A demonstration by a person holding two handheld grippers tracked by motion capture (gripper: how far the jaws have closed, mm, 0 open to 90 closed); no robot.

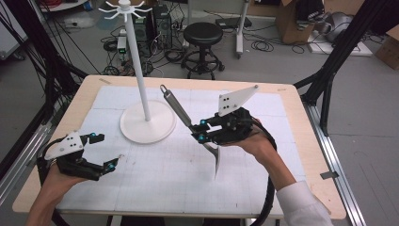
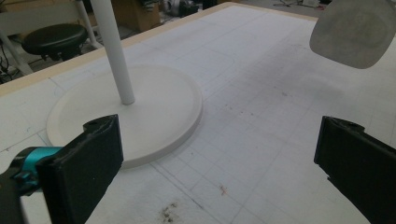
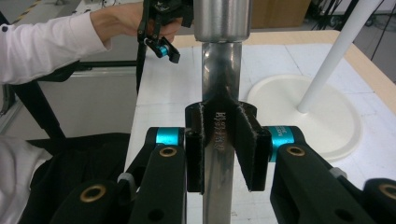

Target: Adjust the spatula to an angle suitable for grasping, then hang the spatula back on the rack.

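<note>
A metal spatula (image 1: 178, 107) hangs tilted over the middle of the table, handle up and to the left, flat blade (image 1: 214, 154) down near the mat. My right gripper (image 1: 200, 130) is shut on its shaft just above the blade. In the right gripper view the pads (image 3: 246, 140) press the shiny shaft (image 3: 222, 70) from both sides. A white hook stand (image 1: 141, 84) rises from its round base (image 1: 148, 123) left of the spatula. My left gripper (image 1: 106, 150) rests open at the table's front left, holding nothing. The left gripper view has the base (image 2: 140, 112) ahead and the blade (image 2: 352, 32) top right.
A white gridded mat (image 1: 179, 174) covers the wooden table (image 1: 301, 141). A black stool (image 1: 202, 35), cables and cardboard boxes (image 1: 291, 19) sit on the floor beyond the far edge. Dark frame legs (image 1: 329, 75) stand at the right.
</note>
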